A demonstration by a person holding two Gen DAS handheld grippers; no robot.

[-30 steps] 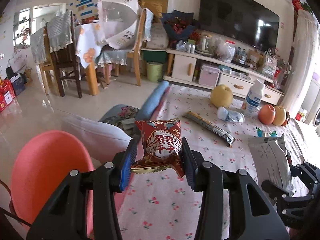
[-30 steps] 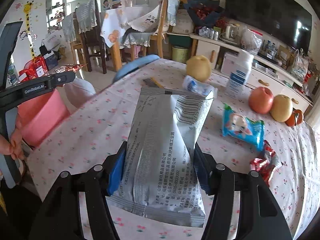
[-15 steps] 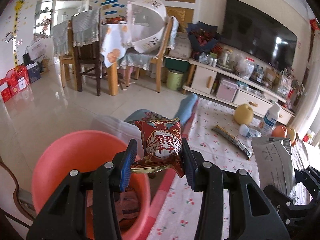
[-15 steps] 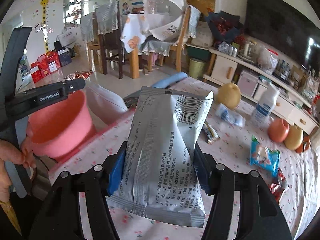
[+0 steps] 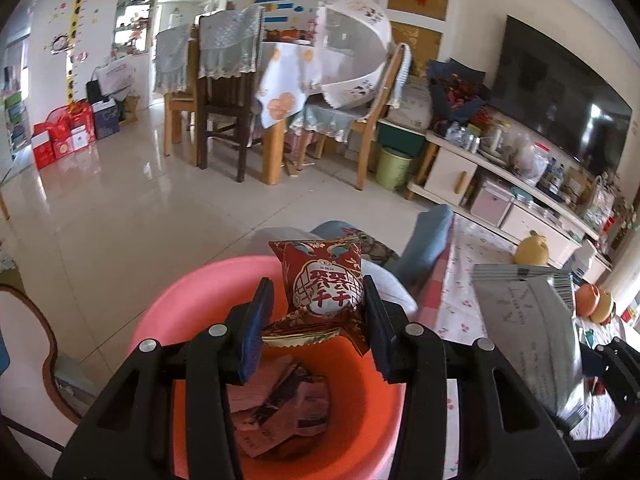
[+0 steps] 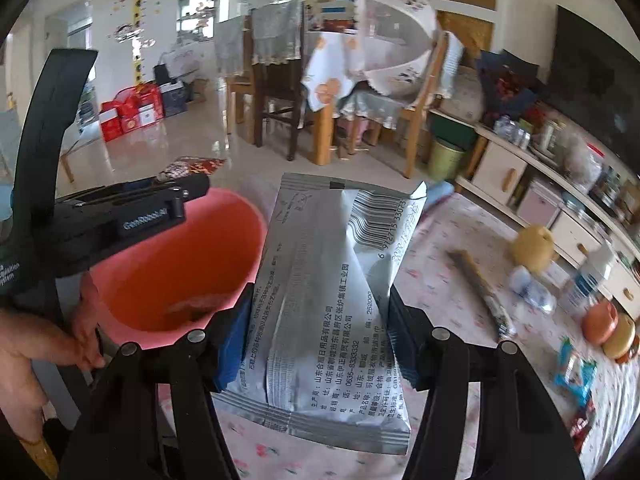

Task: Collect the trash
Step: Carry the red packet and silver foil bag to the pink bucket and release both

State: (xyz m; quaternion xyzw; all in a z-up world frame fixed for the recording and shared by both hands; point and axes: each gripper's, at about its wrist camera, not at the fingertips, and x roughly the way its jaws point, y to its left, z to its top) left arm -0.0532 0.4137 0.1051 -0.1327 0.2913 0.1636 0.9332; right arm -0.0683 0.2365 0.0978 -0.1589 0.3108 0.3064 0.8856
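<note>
Wrappers carried from table to bin: red snack packet point(image 5: 322, 286) pinched by left gripper point(image 5: 316, 330) above pink bin point(image 5: 192, 292); silver packet point(image 6: 332, 292) clamped by right gripper point(image 6: 320, 344) alongside; release judged imminent.

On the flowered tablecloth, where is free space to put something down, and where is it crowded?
Free: the tablecloth between the silver packet and the long dark wrapper. Crowded: beyond that wrapper, with the pear, bottle, fruits and blue wrapper.

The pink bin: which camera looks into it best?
The left wrist view: it looks straight down into the pink bin, showing wrappers inside. The right wrist view shows the bin side-on, partly hidden by the left gripper.
</note>
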